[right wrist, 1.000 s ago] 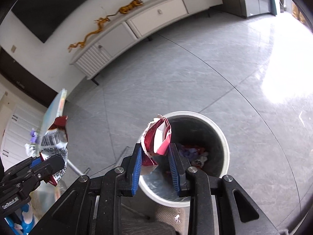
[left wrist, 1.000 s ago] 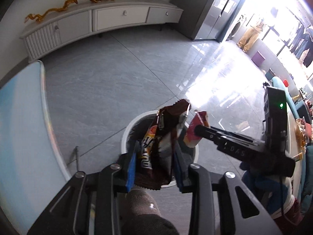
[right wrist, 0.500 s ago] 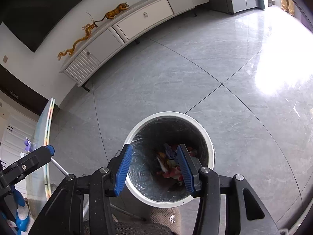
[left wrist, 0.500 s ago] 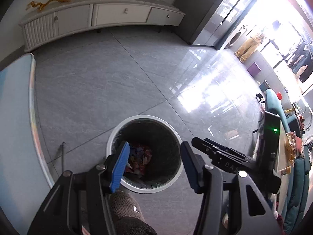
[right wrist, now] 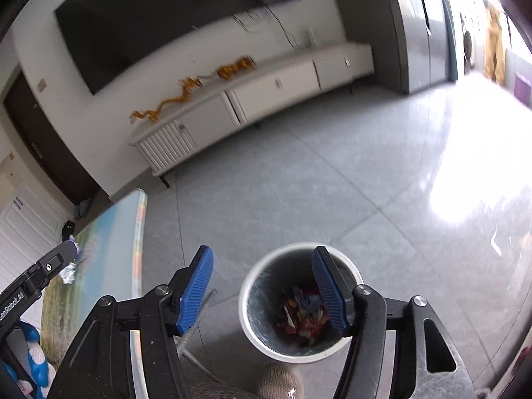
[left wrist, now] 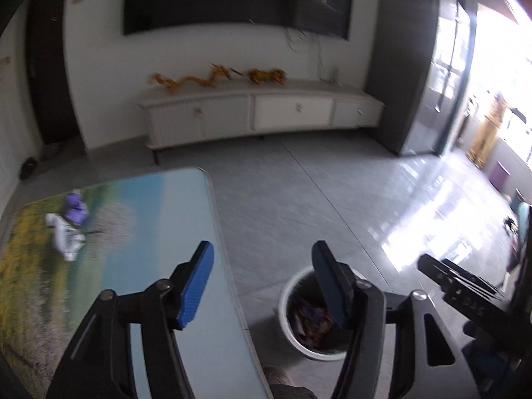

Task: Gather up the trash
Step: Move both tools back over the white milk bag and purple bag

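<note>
A white round trash bin stands on the grey floor with several colourful wrappers inside; it also shows in the left wrist view. My left gripper is open and empty, above the table's right edge and the bin. My right gripper is open and empty, above the bin's left rim. On the table lie a crumpled white wrapper and a purple piece at the far left. The right gripper shows at the right of the left wrist view.
The table with a landscape print stands left of the bin. A white low cabinet with golden figures runs along the far wall. The grey tiled floor lies open beyond the bin. Bright glare is at the right.
Both grippers let go of their snack wrappers into the bin and opened. Both have since tilted up and drawn back, so the table and wall come into view.
</note>
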The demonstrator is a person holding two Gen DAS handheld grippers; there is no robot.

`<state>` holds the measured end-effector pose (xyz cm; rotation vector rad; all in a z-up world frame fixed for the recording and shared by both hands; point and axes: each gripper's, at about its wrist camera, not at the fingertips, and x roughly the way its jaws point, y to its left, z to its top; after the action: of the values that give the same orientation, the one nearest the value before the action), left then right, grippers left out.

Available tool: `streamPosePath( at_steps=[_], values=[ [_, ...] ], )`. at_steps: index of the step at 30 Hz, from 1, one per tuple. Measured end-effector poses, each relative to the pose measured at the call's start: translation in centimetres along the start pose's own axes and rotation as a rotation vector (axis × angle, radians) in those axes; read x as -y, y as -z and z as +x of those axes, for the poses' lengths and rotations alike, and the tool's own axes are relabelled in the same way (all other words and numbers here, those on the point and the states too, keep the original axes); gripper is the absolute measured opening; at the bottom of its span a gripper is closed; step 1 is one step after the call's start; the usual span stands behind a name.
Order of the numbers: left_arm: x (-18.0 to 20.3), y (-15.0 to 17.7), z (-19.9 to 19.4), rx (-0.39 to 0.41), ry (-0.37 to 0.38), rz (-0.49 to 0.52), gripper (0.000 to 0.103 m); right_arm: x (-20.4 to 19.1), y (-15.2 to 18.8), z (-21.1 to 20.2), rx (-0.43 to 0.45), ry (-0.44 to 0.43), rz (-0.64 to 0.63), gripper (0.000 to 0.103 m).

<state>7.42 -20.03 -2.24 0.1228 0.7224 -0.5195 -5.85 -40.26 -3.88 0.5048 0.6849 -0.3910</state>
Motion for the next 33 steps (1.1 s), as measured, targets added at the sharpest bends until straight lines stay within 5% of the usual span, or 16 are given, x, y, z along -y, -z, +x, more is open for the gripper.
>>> streamPosePath(
  at_steps=[12, 20, 26, 33],
  values=[
    [-9.7, 2.0, -13.8, 0.243, -0.260, -0.167, 0.065, -11.3, 1.4, -7.7, 0.198, -0.069, -0.199, 0.078],
    [-13.9, 5.1, -21.1, 0.378, -0.398, -0.230, 0.065, -15.3, 3.7, -10.3, 0.265, -0.132, -0.222, 0.092],
    [-15.9, 6.7, -23.4, 0.411, -0.425, -0.270, 0.065, -17.5, 4.6, -11.3, 0.299, -0.181, -0.261, 0.103],
    [-17.3, 7.2, -23.7, 0.377, -0.439, -0.287, 0.071, -18.8, 5.0, -12.8, 0.360, -0.265, -0.285, 0.103]
  ],
)
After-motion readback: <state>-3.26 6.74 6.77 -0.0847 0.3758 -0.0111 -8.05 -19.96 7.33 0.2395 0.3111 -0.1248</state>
